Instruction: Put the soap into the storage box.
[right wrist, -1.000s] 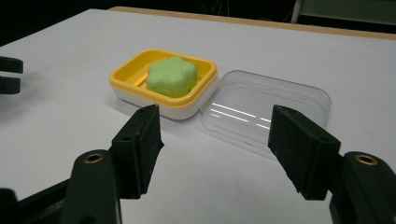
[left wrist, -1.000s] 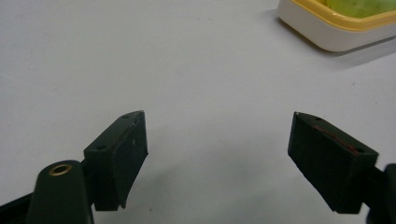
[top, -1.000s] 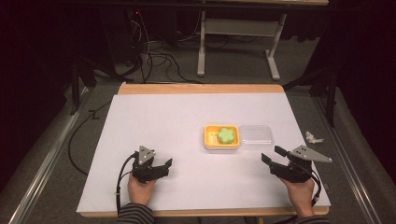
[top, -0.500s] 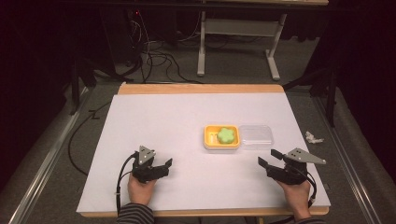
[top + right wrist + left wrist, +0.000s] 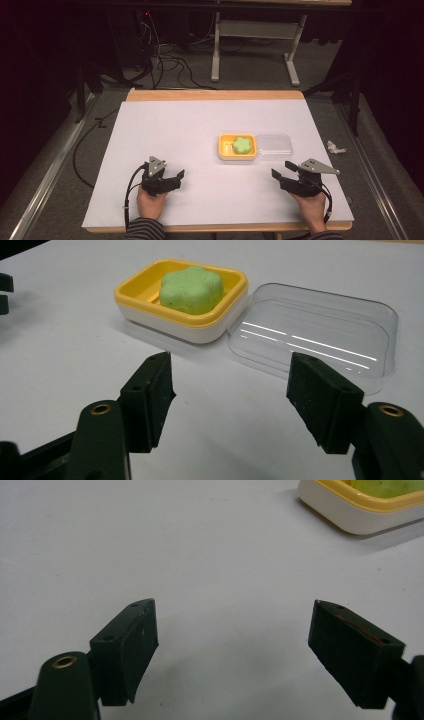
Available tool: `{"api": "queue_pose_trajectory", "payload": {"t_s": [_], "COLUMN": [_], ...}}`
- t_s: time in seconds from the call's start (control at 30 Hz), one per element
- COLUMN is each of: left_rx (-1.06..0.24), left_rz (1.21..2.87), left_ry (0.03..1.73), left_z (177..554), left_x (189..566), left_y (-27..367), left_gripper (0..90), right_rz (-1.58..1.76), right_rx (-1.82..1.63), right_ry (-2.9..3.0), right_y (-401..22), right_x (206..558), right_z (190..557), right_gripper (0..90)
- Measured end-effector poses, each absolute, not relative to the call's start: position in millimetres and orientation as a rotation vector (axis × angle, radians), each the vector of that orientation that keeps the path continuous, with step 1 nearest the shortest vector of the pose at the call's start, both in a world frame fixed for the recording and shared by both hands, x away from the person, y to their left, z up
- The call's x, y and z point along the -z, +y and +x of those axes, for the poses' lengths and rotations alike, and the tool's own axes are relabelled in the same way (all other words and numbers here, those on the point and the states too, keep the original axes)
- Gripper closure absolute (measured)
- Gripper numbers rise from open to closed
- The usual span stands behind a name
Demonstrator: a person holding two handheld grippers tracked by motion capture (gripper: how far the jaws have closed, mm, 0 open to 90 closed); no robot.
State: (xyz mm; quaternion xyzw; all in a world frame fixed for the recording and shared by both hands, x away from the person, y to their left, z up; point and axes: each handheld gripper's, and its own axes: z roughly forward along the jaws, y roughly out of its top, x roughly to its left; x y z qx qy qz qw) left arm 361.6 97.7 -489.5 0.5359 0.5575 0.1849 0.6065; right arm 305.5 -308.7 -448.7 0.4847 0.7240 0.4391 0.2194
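Dark floor with loose cables and a pale frame on legs lies beyond the worktop [image 5: 210,125], a wide white sheet on a wooden board whose far edge shows as a tan strip. Largest on it are the person's two hands at the near edge, each carrying a tool. The left tool [image 5: 176,179] rests low at the near left, well apart from everything, its jaws spread wide over bare white surface and gripping nothing; it looks parked, waiting until a second hold is needed. The right tool [image 5: 281,170] sits at the near right, jaws likewise wide apart and empty, and it points toward the clear lid [image 5: 320,335], which lies just ahead of it, so I judge the lid to be the likely first pick. That lid lies on the sheet, touching the right side of the soap dish [image 5: 175,322], set close so it can be lifted straight over. The yellow-rimmed dish stands right of the worktop's middle, and inside it sits the green flower-shaped soap [image 5: 191,289], uncovered. Smallest, a crumpled white scrap [image 5: 336,147] lies off the worktop's right edge.
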Motion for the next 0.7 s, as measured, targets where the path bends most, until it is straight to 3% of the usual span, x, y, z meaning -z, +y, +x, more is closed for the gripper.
{"api": "queue_pose_trajectory", "payload": {"t_s": [0.7], "left_rx": [-0.423], "left_rz": [1.232], "left_ry": [1.291], "left_z": [362], "left_x": [489], "left_y": [97], "left_gripper": [20.3], "right_rz": [1.360], "right_rx": [-1.139], "right_ry": [2.048], "right_y": [-301], "right_x": [465], "right_z": [319], "right_gripper": [35.7]}}
